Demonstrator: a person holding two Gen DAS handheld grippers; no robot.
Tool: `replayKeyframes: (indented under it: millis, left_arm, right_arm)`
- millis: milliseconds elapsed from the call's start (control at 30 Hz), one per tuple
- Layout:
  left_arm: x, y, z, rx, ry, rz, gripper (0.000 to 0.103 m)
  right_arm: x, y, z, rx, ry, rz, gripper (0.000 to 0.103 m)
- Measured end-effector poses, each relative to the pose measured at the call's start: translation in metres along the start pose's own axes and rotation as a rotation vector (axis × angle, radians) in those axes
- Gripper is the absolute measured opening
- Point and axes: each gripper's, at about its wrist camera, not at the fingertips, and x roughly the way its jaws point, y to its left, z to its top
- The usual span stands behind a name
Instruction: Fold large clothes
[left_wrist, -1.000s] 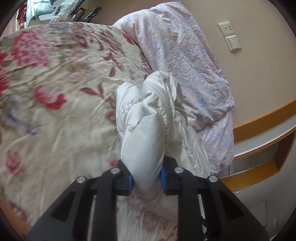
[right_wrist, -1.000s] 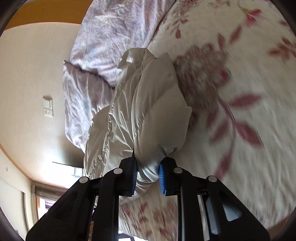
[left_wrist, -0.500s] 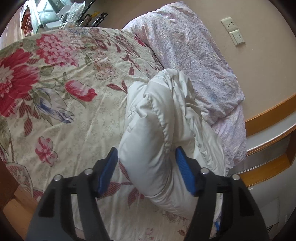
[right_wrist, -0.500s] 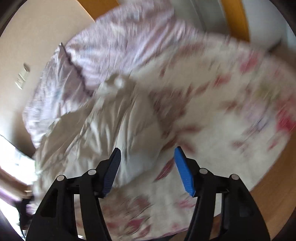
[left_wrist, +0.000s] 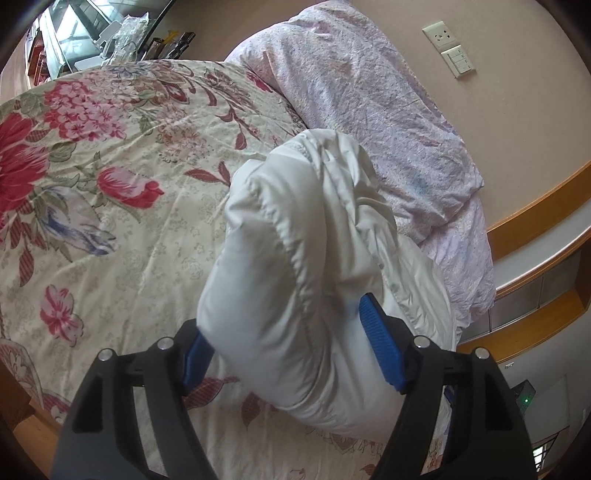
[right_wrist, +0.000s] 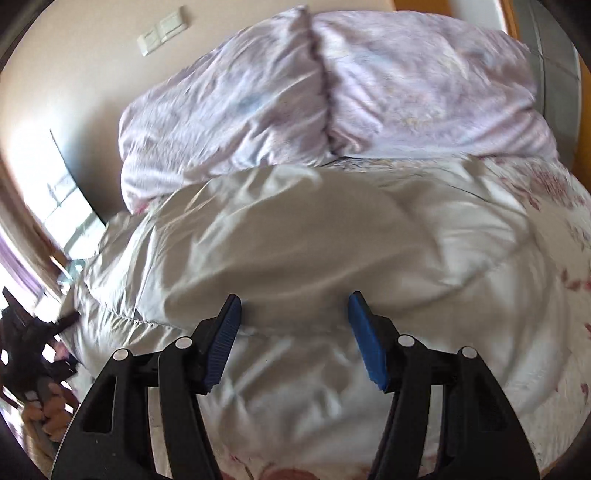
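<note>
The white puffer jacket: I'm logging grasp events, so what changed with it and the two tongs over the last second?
Both tongs let go. A second ago each was clamped on a bunched end of the white puffer jacket; now the left tongs and right tongs stand open. The right tongs swung round to face the jacket spread before the lilac pillows. The jacket stayed on the floral bedspread.
</note>
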Motion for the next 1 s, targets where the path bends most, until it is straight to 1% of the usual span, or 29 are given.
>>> replayKeyframes:
  millis: [67, 200, 267, 400, 633, 733, 800, 833, 900, 1000]
  left_arm:
    - [0.003, -0.001, 0.002, -0.003, -0.001, -0.003, 0.074]
    - [0.009, 0.000, 0.005, -0.017, -0.001, -0.009, 0.074]
    - [0.012, 0.001, 0.006, -0.026, -0.003, -0.015, 0.074]
    - [0.016, 0.000, 0.008, -0.038, -0.010, -0.027, 0.074]
    - [0.019, 0.002, 0.014, -0.066, -0.025, -0.056, 0.073]
    - [0.019, 0.002, 0.016, -0.073, -0.032, -0.066, 0.067]
    - [0.019, 0.003, 0.017, -0.080, -0.035, -0.075, 0.060]
    - [0.019, 0.004, 0.018, -0.087, -0.036, -0.081, 0.058]
    - [0.018, 0.005, 0.019, -0.093, -0.036, -0.093, 0.049]
    - [0.013, 0.001, 0.022, -0.069, -0.042, -0.115, 0.038]
  right_arm:
    - [0.003, 0.005, -0.004, -0.023, -0.006, -0.018, 0.066]
    - [0.017, 0.004, -0.012, -0.012, 0.015, -0.021, 0.069]
    - [0.023, 0.008, -0.015, -0.039, 0.021, -0.043, 0.071]
    - [0.037, 0.017, -0.019, -0.080, 0.032, -0.088, 0.073]
    - [0.051, 0.020, -0.023, -0.104, 0.050, -0.103, 0.073]
    - [0.052, 0.021, -0.024, -0.102, 0.053, -0.107, 0.073]
    - [0.053, 0.021, -0.023, -0.099, 0.058, -0.108, 0.073]
    - [0.053, 0.021, -0.023, -0.098, 0.059, -0.108, 0.073]
    - [0.054, 0.021, -0.023, -0.096, 0.060, -0.108, 0.073]
    - [0.054, 0.020, -0.023, -0.096, 0.061, -0.108, 0.073]
